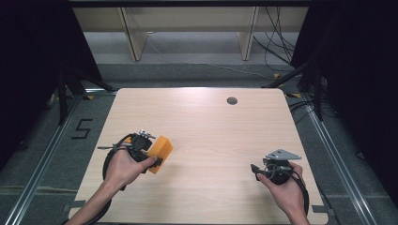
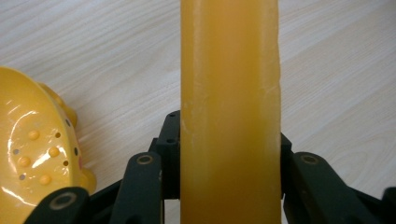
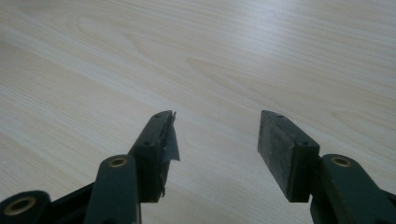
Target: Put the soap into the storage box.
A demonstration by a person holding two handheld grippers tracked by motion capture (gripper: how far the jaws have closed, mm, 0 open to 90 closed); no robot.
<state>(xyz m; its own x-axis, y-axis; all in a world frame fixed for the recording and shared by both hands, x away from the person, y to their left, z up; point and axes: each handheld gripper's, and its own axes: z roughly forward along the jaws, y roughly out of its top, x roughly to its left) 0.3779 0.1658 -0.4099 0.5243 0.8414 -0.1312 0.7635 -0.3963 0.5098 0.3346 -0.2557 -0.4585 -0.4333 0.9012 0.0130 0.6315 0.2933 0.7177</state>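
Orange block (image 2: 229, 112) sits clamped between the jaws of the left gripper (image 1: 155, 157), at the left of the worktop (image 1: 211, 136), its long axis running straight out ahead of the jaws. Just beside it lies a yellow perforated dish (image 2: 32, 154). Well apart at the right, the right gripper (image 3: 215, 140) rests with jaws wide and nothing between them, so the left hand is nearer

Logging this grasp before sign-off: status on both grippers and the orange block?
Left gripper shut on orange block, held over the table. Right gripper open, nothing between its fingers. Yellow perforated plastic thing close beside the left gripper; nothing else near.
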